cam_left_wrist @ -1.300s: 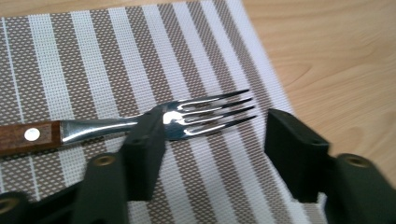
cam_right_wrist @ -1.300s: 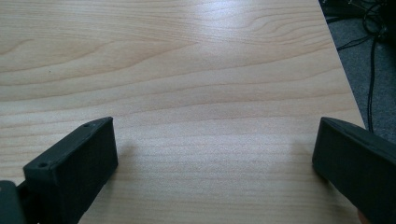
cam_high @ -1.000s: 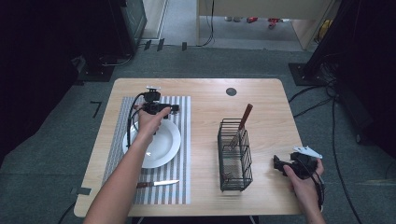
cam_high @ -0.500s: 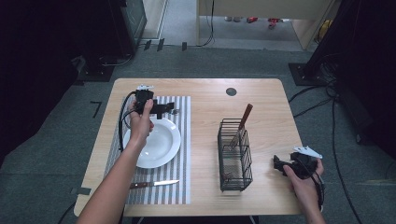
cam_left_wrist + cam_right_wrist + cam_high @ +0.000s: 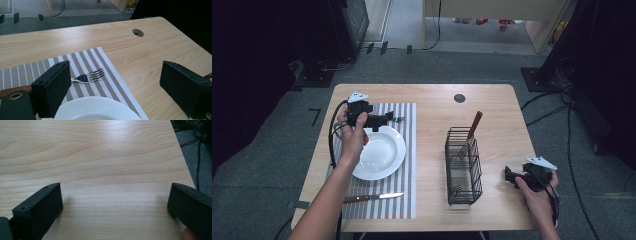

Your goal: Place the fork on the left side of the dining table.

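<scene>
A fork [image 5: 88, 77] with a wooden handle lies flat on the striped placemat [image 5: 105, 65], just beyond the rim of the white plate [image 5: 95, 110]. My left gripper [image 5: 115, 66] is open above it, and the fork's handle runs behind the left jaw. From the high view, the left gripper [image 5: 387, 118] points right, with the fork's tines [image 5: 399, 120] just past its tips at the far edge of the plate [image 5: 379, 152]. My right gripper [image 5: 512, 178] rests near the table's right front corner. It is open [image 5: 115, 192] over bare wood, with nothing between the jaws.
A black wire basket [image 5: 463, 167] stands right of the placemat [image 5: 404, 165], with a wooden-handled utensil [image 5: 475, 124] leaning in it. A knife [image 5: 373, 197] lies on the mat in front of the plate. A round cable hole [image 5: 459, 98] sits near the table's far edge.
My left gripper has drawn back a little to the left, from above the plate's far rim. The right hand and gripper have not moved.
</scene>
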`<control>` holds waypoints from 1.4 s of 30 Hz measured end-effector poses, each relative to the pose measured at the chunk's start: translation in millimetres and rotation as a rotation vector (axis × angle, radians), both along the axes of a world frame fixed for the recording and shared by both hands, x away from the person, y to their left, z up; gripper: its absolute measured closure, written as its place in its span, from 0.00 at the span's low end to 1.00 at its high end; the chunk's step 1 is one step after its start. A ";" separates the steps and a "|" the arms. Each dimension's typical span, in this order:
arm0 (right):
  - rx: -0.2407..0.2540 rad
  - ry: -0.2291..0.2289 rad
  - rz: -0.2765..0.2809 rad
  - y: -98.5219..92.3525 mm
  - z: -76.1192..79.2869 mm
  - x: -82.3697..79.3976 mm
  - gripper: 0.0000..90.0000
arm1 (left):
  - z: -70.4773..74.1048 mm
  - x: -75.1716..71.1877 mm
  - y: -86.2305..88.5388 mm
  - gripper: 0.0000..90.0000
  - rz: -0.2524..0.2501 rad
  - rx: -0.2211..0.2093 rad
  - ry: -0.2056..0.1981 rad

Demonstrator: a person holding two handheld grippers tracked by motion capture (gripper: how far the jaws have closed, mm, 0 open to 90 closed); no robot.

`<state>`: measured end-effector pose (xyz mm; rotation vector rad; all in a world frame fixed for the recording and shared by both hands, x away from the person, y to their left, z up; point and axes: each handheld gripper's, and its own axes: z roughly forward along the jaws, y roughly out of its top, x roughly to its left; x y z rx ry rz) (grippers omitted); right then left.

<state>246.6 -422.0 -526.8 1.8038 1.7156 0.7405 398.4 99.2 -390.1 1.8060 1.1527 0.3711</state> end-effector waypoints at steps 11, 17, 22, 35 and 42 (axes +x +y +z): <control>0.000 -0.001 -0.004 0.3 -0.1 0.2 0.00 | -2.1 -28.0 28.9 0.10 0.011 -0.017 -0.032; 0.000 -0.001 -0.006 0.5 -0.1 0.1 0.00 | -5.4 -42.4 42.1 0.09 0.025 -0.017 -0.047; 0.000 -0.001 -0.006 0.5 -0.1 0.1 0.00 | -9.8 -55.7 53.6 0.09 0.049 -0.025 -0.060; 0.001 0.001 -0.007 0.5 0.1 0.1 0.00 | -40.4 -87.6 95.1 0.02 0.113 -0.025 -0.034; 0.001 0.000 -0.009 0.7 0.0 0.0 0.00 | -65.1 -104.7 121.6 0.02 0.188 -0.007 -0.001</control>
